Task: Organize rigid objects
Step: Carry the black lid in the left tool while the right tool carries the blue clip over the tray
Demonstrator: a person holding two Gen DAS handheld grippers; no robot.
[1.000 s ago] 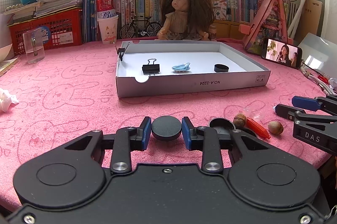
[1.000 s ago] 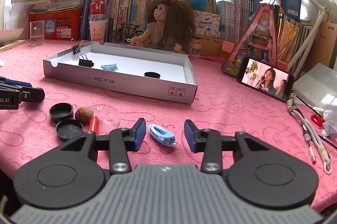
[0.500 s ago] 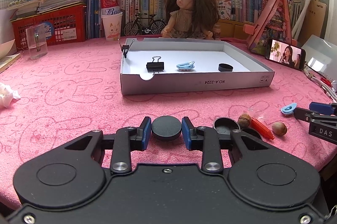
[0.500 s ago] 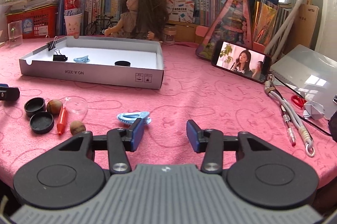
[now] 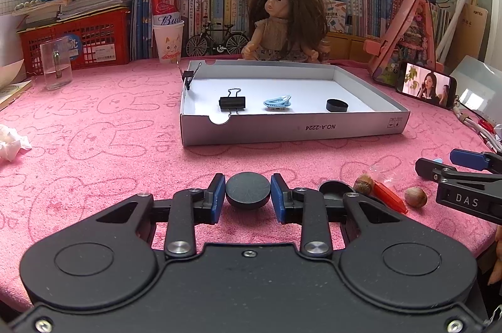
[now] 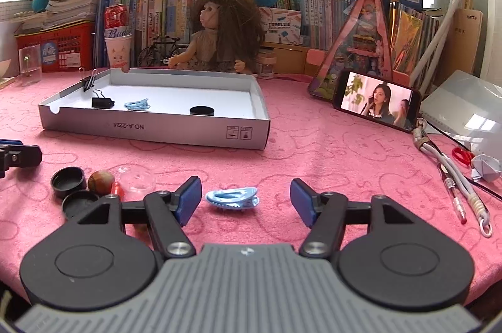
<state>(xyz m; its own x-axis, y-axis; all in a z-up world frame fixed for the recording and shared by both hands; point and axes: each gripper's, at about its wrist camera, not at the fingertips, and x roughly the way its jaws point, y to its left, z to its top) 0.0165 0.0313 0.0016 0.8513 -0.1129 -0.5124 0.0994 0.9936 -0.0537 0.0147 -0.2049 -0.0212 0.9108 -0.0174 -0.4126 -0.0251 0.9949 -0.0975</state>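
Pink cloth (image 6: 313, 151) bears three black caps (image 6: 68, 178), two hazelnuts (image 5: 415, 197)

White box (image 5: 295, 129) straight ahead of the left gripper reads "NO.A-2224" upside down, red can (image 5: 165, 7) says "Bud", right gripper's (image 5: 464, 201) body says "DAS".

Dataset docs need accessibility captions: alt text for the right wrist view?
The open right gripper straddles a blue hair clip lying on the pink tablecloth. Black caps, a nut and the left gripper sit at left; a white tray stands behind.
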